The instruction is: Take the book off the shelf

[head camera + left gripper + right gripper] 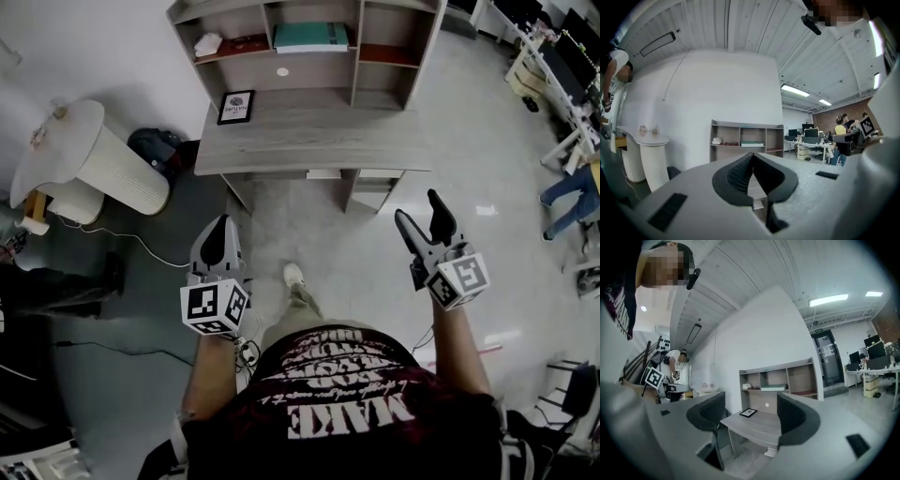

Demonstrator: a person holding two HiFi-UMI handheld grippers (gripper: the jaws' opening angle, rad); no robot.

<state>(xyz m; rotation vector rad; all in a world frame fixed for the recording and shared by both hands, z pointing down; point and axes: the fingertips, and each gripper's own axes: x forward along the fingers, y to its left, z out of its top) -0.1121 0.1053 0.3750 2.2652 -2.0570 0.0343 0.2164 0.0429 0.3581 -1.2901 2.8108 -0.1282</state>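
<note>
Well off to the left of the left gripper point(220, 223) stands a ribbed white stand point(111, 167) with a round top. The left gripper's jaws are pressed together with nothing between them, and it points level toward a grey desk point(309, 141) that is still well ahead of it. On the near left part of the desk top, ahead of this gripper and a little to its right, a small framed picture point(236, 107) stands propped up.

At the back of the desk rises the shelf point(356, 58). Its left compartment holds a small white thing point(207, 42) beside a flat dark red thing point(244, 44). The book point(310, 36), teal with a pale edge, lies flat in the middle compartment. From the left gripper it sits straight ahead, just above the closed jaw tips in that gripper's view point(752, 144), and well apart from them.

The right gripper point(418, 208) has its jaws spread wide and empty. In its view the book point(773, 387) shows ahead in the gap between the jaws, far from both, with the desk below it
</note>
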